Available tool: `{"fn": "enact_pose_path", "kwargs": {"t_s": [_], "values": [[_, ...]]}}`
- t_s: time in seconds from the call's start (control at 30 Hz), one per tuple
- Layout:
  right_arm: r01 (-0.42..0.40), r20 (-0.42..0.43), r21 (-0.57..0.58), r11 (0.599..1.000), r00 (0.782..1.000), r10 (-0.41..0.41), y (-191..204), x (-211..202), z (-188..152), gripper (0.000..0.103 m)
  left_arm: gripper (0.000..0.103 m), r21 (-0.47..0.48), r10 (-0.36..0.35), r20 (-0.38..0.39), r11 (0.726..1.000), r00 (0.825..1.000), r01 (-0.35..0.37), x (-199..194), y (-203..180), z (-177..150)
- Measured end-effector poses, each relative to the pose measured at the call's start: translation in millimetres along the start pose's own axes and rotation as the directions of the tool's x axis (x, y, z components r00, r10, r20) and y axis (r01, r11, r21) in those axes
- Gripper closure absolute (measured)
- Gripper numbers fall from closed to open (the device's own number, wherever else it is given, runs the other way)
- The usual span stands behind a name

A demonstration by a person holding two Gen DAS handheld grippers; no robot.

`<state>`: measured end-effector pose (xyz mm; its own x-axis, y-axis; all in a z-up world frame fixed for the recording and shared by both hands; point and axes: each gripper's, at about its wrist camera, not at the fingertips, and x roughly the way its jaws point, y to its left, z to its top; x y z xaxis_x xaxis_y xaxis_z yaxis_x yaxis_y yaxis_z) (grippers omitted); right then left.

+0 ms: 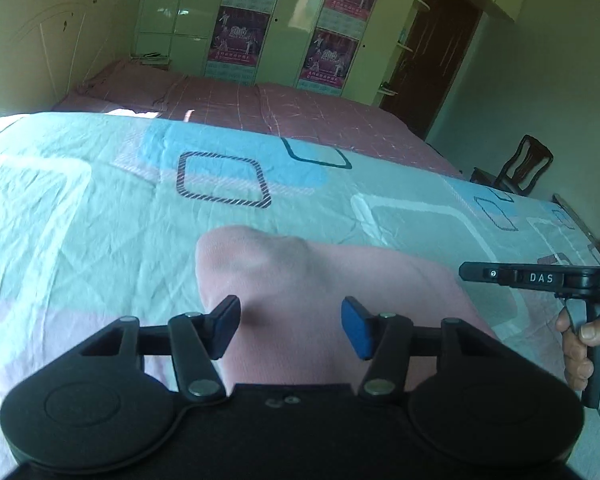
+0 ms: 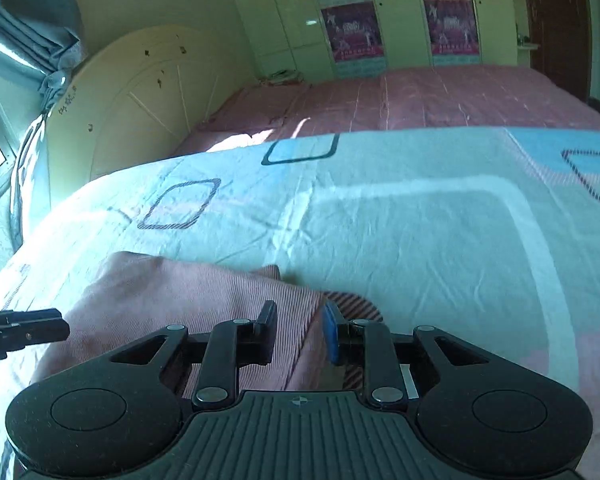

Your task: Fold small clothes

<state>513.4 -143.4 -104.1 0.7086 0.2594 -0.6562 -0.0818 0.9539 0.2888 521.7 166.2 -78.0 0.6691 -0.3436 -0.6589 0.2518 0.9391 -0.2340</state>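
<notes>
A pink ribbed garment (image 1: 320, 280) lies bunched on the light blue patterned sheet (image 1: 80, 208). My left gripper (image 1: 290, 326) is open, its fingers spread just above the garment's near part. My right gripper (image 2: 300, 330) is open too, its jaws astride the garment's right edge (image 2: 204, 300). In the left wrist view the right gripper (image 1: 532, 278) shows from the side at the right, with a hand on its grip. In the right wrist view the left gripper's tip (image 2: 24, 330) shows at the left edge.
Beyond the blue sheet lies a pink checked bedspread (image 1: 300, 108). A cream headboard (image 2: 140, 100) stands at the left, wardrobes with posters (image 1: 240, 20) at the back, a dark chair (image 1: 520, 164) and a door (image 1: 432, 48) at the right. A curtained window (image 2: 16, 40) is far left.
</notes>
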Motion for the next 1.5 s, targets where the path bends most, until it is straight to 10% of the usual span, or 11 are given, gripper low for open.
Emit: {"fn": "enact_pose_path", "kwargs": {"t_s": [0.27, 0.57, 0.7, 1.03, 1.5], "values": [[0.077, -0.128, -0.193, 0.978, 0.986, -0.102, 18.4, 29.9, -18.8, 0.079, 0.053, 0.112, 0.099, -0.086, 0.990, 0.991, -0.089, 19.7, -9.3, -15.6], [-0.096, -0.129, -0.315, 0.944, 0.990, 0.057, 57.8, -47.8, -68.2, 0.079, 0.054, 0.038, 0.078, -0.027, 0.996, 0.997, -0.076, -46.3, -12.6, -75.2], [0.037, -0.115, -0.450, 0.892, 0.988, -0.099, 56.3, -47.2, -102.4, 0.079, 0.054, -0.061, 0.084, 0.003, 0.995, 0.996, -0.084, -69.1, -10.1, -96.8], [-0.037, -0.064, -0.367, 0.929, 0.998, 0.015, 58.0, -93.6, -111.5, 0.079, 0.056, -0.036, 0.152, -0.035, 0.987, 0.988, -0.154, -107.7, -29.0, -142.7], [0.012, -0.097, -0.262, 0.965, 0.995, -0.038, 48.9, -124.2, -164.5, 0.079, 0.056, 0.010, 0.238, -0.062, 0.971, 0.969, -0.238, -135.2, -72.4, -186.8]]}}
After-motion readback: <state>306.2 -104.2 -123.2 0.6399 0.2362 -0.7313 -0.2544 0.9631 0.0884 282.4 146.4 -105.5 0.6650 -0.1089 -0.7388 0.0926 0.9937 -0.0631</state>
